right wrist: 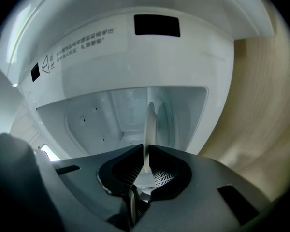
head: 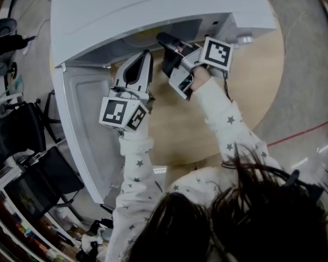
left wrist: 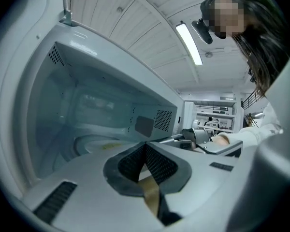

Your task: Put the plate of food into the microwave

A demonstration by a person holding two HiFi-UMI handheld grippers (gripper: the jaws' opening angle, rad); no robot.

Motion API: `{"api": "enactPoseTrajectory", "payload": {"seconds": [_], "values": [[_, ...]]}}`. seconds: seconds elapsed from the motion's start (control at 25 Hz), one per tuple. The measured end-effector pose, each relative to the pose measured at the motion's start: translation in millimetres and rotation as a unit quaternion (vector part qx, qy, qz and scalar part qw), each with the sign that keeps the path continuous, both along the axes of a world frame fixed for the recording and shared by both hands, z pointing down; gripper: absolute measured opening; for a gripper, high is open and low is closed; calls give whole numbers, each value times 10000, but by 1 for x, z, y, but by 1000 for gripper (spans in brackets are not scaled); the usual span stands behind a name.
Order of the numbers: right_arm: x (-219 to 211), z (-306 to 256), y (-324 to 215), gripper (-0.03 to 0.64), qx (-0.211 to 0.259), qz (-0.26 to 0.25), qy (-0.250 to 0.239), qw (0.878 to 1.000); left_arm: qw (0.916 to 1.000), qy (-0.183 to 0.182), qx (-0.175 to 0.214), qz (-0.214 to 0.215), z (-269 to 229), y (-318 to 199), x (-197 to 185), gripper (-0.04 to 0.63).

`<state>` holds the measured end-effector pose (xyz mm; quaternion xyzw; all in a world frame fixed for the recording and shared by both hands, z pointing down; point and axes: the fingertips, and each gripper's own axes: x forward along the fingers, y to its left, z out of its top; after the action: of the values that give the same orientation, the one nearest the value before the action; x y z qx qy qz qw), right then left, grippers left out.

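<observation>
Jaws of the right gripper (right wrist: 144, 170) pinch the plate (right wrist: 149, 124) by its rim, edge-on in the microwave (right wrist: 135, 47) mouth.
The left gripper (left wrist: 146, 151) has its jaws pressed together, empty. The plate looks thin, stiff, glossy and breakable, so a rim pinch may slip.

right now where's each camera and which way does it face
Head view: on the person's head, facing steeply down at the microwave; hair, sleeves, left gripper and right gripper show.
Left gripper view: rides that gripper, facing into the cavity; its shut jaws and the right gripper show.
Right gripper view: rides that gripper, facing into the cavity; jaws clamp the plate.
Shared: both gripper views see the cavity.
</observation>
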<state>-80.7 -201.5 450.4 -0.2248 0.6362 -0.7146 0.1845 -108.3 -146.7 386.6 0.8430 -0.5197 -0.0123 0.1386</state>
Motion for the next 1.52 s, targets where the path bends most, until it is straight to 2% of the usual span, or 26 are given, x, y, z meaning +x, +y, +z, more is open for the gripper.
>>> {"api": "enactPoseTrajectory", "payload": {"seconds": [0.2,0.44,0.64,0.72,0.84,1.32,1.44,1.52], "values": [[0,4,5,28,126,-204,430,9988,10000,35,-62,63,4,1,3,2],[-5,-2,8,29,704,-552,1076,9902,9999,84,-68,79,5,1,3,2],[-8,0,15,31,726,-719,1304,9862,9999,80,-53,68,6,3,-1,2],[-7,4,18,93,611,-660,1289,9876,9999,97,-39,79,9,5,-2,2],[-6,12,24,94,406,-611,1180,9903,9999,127,-63,63,11,8,-1,2],[-1,22,38,94,232,-534,987,9934,9998,167,-95,101,16,14,-2,2],[1,17,43,94,253,-539,922,9940,9998,166,-79,95,14,15,-2,2],[4,6,46,94,505,-537,815,9939,9998,188,-62,90,11,19,0,2]]}}
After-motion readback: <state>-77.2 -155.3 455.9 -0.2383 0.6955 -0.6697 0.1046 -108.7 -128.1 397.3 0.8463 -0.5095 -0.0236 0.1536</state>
